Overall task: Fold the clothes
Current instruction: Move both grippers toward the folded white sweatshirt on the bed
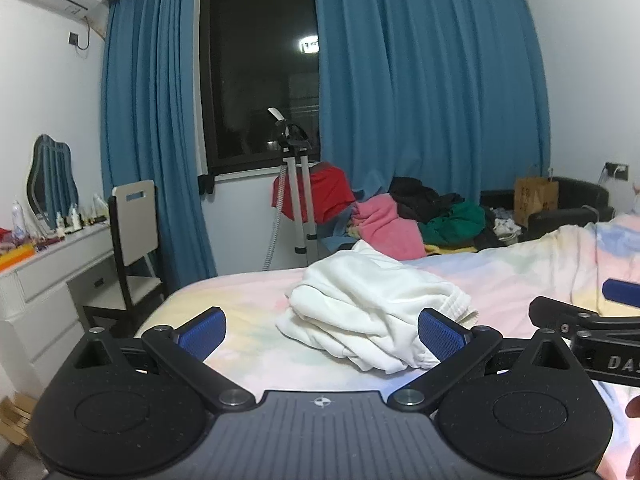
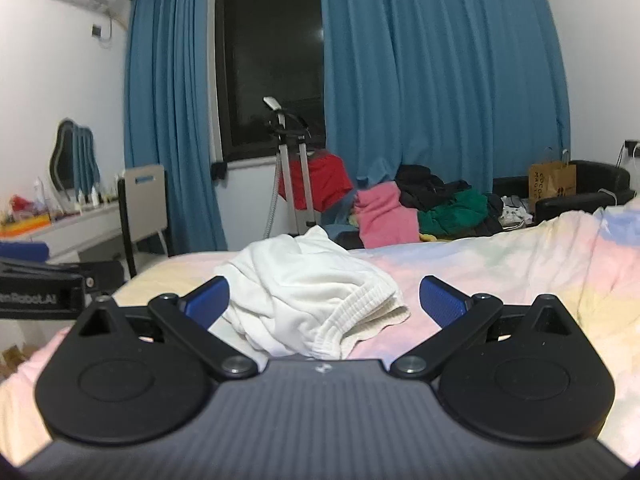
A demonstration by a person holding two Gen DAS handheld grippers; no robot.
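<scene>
A crumpled white garment (image 1: pixel 372 308) with a ribbed elastic hem lies bunched on the pastel bedspread (image 1: pixel 248 312). My left gripper (image 1: pixel 320 332) hovers just in front of it, jaws wide open, nothing between the blue pads. In the right wrist view the same white garment (image 2: pixel 304 304) sits right before my right gripper (image 2: pixel 326 300), which is also wide open, its pads apart from the cloth. The right gripper's tip (image 1: pixel 588 320) shows at the right edge of the left wrist view; the left gripper's body (image 2: pixel 44 292) shows at the left edge of the right wrist view.
A heap of pink, green, black and red clothes (image 1: pixel 420 216) lies beyond the bed's far edge under blue curtains (image 1: pixel 432 80). A garment steamer stand (image 1: pixel 298 184), a chair (image 1: pixel 134 236) and a white dresser (image 1: pixel 52 280) stand left. A black sofa with a paper bag (image 1: pixel 536 200) sits right.
</scene>
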